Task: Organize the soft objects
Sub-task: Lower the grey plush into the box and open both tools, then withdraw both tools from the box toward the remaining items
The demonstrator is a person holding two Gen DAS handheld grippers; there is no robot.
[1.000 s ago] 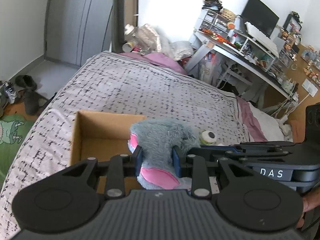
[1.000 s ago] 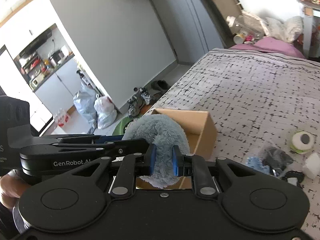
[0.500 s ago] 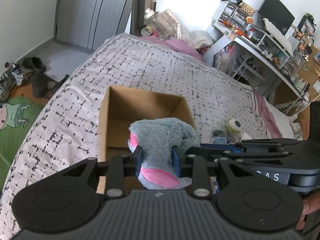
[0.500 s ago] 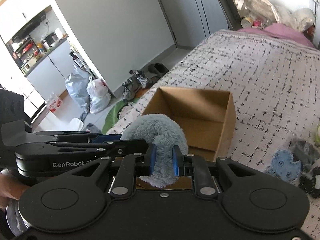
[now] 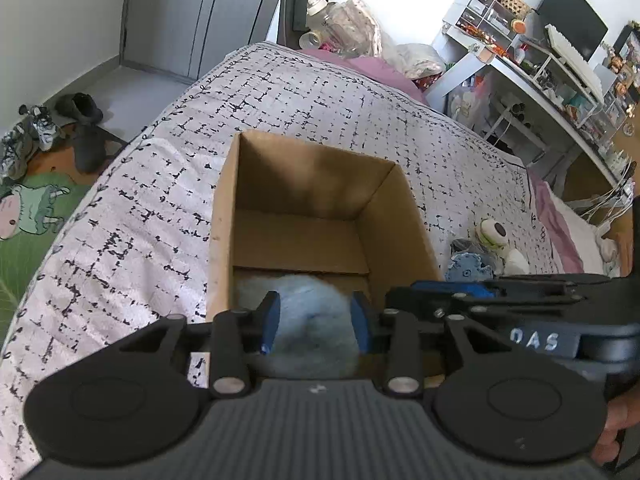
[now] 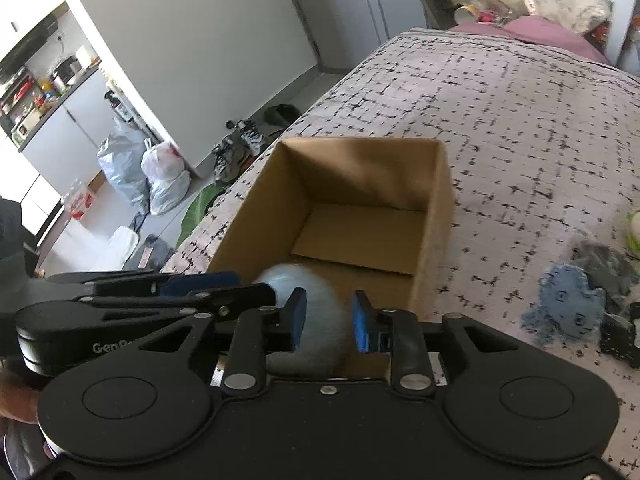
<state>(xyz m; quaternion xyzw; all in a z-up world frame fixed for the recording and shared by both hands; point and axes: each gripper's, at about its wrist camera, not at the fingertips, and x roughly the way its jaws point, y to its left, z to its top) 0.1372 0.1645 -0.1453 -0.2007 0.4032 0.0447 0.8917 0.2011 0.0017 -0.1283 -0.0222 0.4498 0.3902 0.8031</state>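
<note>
Left wrist view: blurred grey-blue plush toy (image 5: 310,322) sits low in the cardboard box (image 5: 224,216) at six o'clock, between the left gripper (image 5: 314,322) pads, jaws opening. Right gripper (image 6: 326,322) likewise opening, toy (image 6: 316,320) between its pads. Box stands on the patterned bedspread (image 5: 132,216); small soft items (image 5: 486,246) lie at three o'clock.

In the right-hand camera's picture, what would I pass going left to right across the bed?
Cardboard box with the fluffy blue toy at its near end → flat blue plush → dark grey soft item → green-and-white toy at the picture's edge.
</note>
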